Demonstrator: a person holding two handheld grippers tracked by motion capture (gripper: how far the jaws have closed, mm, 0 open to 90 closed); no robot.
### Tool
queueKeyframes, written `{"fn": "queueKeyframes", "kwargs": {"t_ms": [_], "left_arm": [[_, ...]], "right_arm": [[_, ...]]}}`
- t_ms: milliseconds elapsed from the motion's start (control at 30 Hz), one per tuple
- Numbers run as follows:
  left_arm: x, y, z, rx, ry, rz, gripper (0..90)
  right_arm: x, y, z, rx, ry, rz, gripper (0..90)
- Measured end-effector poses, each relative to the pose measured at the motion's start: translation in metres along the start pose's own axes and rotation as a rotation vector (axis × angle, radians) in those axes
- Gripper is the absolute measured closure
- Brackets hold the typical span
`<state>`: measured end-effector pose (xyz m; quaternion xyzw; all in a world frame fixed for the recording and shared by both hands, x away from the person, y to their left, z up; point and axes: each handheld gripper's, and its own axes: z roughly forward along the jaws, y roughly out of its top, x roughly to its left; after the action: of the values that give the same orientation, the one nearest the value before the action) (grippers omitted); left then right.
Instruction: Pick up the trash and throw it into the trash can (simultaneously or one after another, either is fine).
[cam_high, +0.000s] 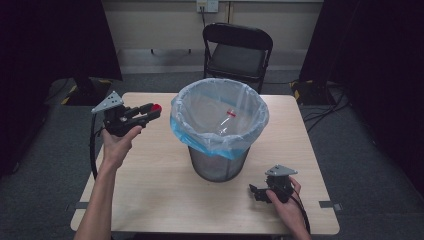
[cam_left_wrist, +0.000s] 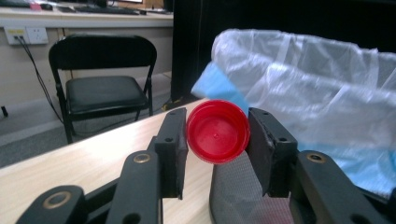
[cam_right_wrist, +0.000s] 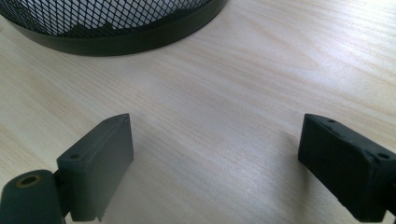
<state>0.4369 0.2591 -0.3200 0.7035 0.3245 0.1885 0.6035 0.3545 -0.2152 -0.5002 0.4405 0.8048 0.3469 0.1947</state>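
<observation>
High view: left hand-held gripper (cam_high: 150, 112) is held above the desk (cam_high: 150, 200), left of the bin (cam_high: 218, 165), with a red bottle cap (cam_high: 156, 107) pinched at its tips. The bin is one mesh basket with one clear liner (cam_high: 220, 112) and a blue layer at the fold. Inside lies one clear plastic bottle (cam_high: 226, 123) with a red band at the neck; whether its mouth is bare is hard to tell at this size. Right hand-held gripper (cam_high: 256, 192) rests low on the desk by the bin's near right side. One folding chair (cam_high: 236, 50) stands behind.

Left gripper view: jaws clamped on the cap (cam_left_wrist: 217, 131), one pad on each side of its rim, open side facing the camera. The liner (cam_left_wrist: 317, 84) rises just beyond.

Right gripper view: jaws stand wide apart with nothing between them, bare desk (cam_right_wrist: 224, 107) under them, bin base (cam_right_wrist: 116, 37) ahead.

Progress, judged: bottle already binned, cap lifted but outside the rim. Left: carry it over the opening and release.

Count: grippers 2, caps 1, bottles 1, bins 1.
</observation>
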Motion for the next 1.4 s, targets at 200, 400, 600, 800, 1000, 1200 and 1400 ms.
{"fn": "queueKeyframes", "kwargs": {"t_ms": [200,400,600,800,1000,1200,1400], "left_arm": [[-0.006,0.016,-0.001,-0.035,-0.007,0.03,59.2],[-0.011,0.03,-0.002,-0.054,-0.005,0.044,59.2],[-0.014,0.042,-0.002,-0.085,-0.003,0.05,59.2],[-0.021,0.052,0.0,-0.107,-0.025,0.056,59.2],[-0.028,0.056,0.003,-0.118,-0.055,0.063,59.2],[-0.033,0.063,0.01,-0.13,-0.077,0.049,59.2],[-0.042,0.07,0.017,-0.132,-0.115,0.05,59.2]], "right_arm": [[0.0,0.0,0.0,0.001,0.0,-0.002,9.5],[0.0,0.0,0.0,0.001,0.0,-0.002,9.5],[0.0,0.0,0.0,0.001,0.0,-0.002,9.5],[0.0,0.0,0.0,0.001,0.0,-0.002,9.5],[0.0,0.0,0.0,0.0,-0.001,-0.002,9.5],[0.0,0.0,0.0,0.0,-0.001,-0.002,9.5],[0.0,0.0,0.0,0.001,-0.001,-0.002,9.5]]}}
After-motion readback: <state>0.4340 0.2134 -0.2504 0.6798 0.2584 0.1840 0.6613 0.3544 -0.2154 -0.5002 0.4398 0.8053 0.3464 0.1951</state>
